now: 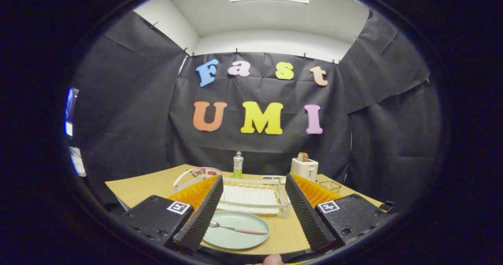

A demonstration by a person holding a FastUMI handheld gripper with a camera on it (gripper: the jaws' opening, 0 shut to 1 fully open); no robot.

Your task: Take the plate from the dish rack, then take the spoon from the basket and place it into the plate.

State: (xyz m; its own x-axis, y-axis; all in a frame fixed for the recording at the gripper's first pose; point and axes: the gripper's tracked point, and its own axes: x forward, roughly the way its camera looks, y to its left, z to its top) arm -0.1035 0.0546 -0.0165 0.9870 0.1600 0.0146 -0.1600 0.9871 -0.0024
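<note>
Nearest, at the lower middle of the frame, the gripper is held level over the near edge of the wooden table, its two fingers spread wide apart and grasping nothing — released. A small part of the person's hand shows at the very bottom edge, just below them.

Between the fingers, low in the frame, lies one pale green plate, flat on the table. One spoon rests in it, bowl toward the left finger and a pink patterned handle pointing right; neither finger touches the plate or the spoon.

Just beyond the plate, in the middle of the frame, stands one white dish rack, nothing in its slots. Left of it and a little farther back, partly hidden by the left finger, sits one white basket with a raised handle, and behind it one pink dish.

At the far edge of the table stand one bottle with a green lower half, in the centre, and one white toaster to the right with a brown slice sticking up. Near the toaster — lower right of it — is one small clear container, and one more small tray lies behind the rack
</note>
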